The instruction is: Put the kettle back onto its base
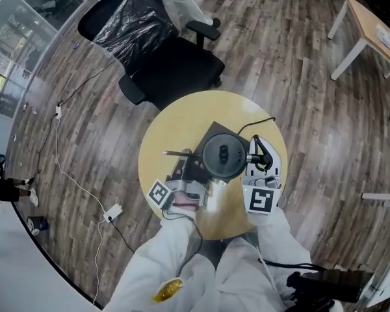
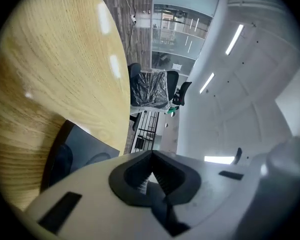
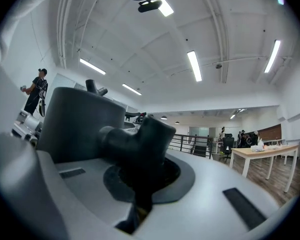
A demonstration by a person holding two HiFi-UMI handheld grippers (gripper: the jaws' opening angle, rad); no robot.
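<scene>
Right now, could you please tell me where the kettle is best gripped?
By its handle, coming from the right: it juts sideways off the round kettle, slim enough for jaws. The right hand-held gripper is shut on it there.

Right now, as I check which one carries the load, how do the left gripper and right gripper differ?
The right gripper is shut on the black handle of the dark grey kettle; the left gripper is shut on nothing. The left gripper is rolled sideways; the right gripper sits upright. Both are white.
</scene>
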